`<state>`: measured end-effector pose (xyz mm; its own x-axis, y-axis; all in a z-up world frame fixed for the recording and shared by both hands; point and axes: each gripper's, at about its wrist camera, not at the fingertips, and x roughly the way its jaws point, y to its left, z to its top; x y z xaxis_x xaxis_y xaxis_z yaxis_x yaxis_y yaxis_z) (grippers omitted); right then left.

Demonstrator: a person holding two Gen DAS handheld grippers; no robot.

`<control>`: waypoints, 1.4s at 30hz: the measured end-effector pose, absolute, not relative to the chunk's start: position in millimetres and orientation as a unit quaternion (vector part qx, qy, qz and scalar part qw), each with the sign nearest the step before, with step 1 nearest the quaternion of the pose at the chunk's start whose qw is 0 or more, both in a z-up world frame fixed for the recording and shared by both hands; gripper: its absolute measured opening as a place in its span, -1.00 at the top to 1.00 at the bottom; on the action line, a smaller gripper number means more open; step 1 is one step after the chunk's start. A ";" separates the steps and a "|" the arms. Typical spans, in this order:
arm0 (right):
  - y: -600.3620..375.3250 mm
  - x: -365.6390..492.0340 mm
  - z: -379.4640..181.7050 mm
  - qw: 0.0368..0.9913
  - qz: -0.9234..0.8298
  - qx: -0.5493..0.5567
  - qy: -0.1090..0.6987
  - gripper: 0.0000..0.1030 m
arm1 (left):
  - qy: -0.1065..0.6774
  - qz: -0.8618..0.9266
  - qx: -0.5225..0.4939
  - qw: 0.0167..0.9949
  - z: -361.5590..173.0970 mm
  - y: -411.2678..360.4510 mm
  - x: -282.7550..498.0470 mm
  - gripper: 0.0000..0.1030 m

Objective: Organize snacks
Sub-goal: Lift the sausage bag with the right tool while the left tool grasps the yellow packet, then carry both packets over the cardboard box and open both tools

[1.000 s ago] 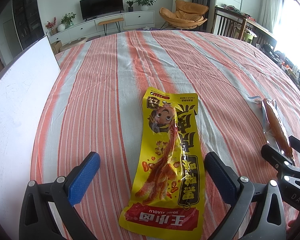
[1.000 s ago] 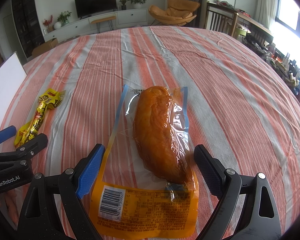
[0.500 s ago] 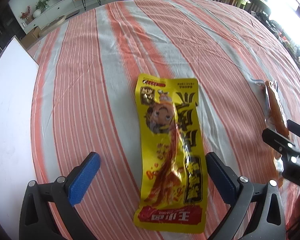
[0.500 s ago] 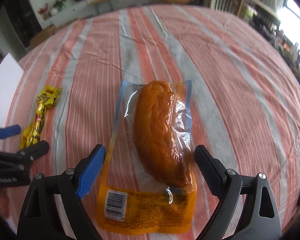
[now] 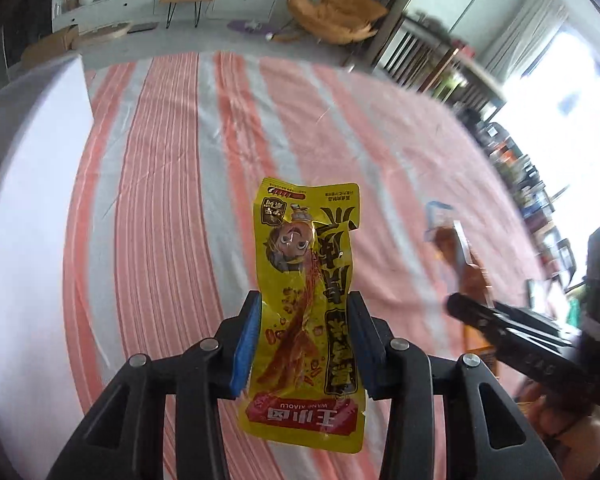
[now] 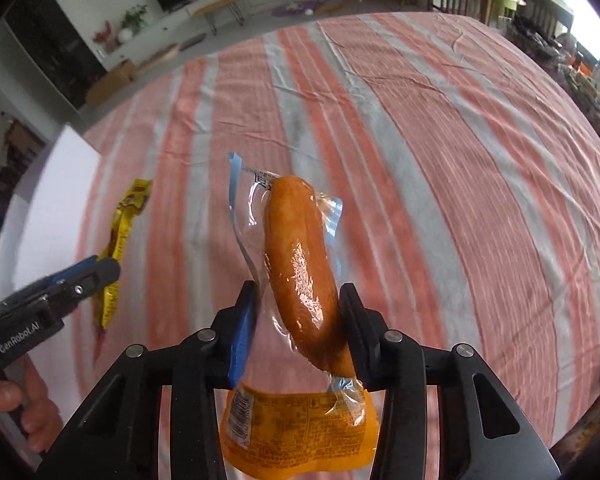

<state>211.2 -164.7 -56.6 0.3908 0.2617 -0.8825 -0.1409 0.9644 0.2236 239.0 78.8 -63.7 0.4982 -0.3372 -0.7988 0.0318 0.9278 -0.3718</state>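
A long yellow snack packet with a cartoon face hangs above the striped tablecloth, and my left gripper is shut on its lower half. The same packet shows edge-on in the right wrist view, beside the left gripper. A clear packet holding an orange-brown sausage-shaped snack is lifted off the cloth. My right gripper is closing its jaws on it, and both pads press its sides. That packet and the right gripper appear at the right of the left wrist view.
A white board lies along the table's left side, also visible as the white board. A person's hand holds the left gripper. Beyond the table are a TV cabinet, an orange chair and cluttered shelves.
Both grippers went from wide open over packets lying flat to shut on them. Both packets have risen off the cloth, and the views have tilted.
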 end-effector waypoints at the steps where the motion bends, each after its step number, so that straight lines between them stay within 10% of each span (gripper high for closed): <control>1: -162.2 205.8 -50.1 0.834 0.128 0.061 0.533 0.16 | 0.481 -0.111 -0.160 0.855 -56.2 82.1 232.4 0.20; 17: 74.1 97.3 85.7 0.785 0.427 0.070 0.443 0.12 | 0.413 0.092 -0.090 0.901 21.3 294.2 79.2 0.06; 20: 130.8 77.5 65.6 0.772 0.451 0.038 0.446 -0.36 | 0.434 0.138 -0.065 0.888 -2.8 311.6 62.1 -0.24; 23: 162.9 64.9 42.5 0.770 0.446 -0.016 0.456 -0.40 | 0.431 0.170 -0.050 0.885 -12.2 312.7 45.7 -0.69; 31: 148.4 55.2 43.2 0.802 0.411 -0.081 0.426 -0.40 | 0.386 0.219 -0.017 0.896 1.1 283.6 18.2 -0.97; 42: 135.6 34.9 55.1 0.817 0.389 -0.107 0.413 -0.42 | 0.335 0.278 -0.022 0.900 45.6 261.6 -12.0 -1.00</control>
<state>34.9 135.6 55.1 0.3567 0.5467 -0.7576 -0.7238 0.6744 0.1458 -12.0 261.6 45.6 0.6204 0.4859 -0.6156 -0.5153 0.8443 0.1470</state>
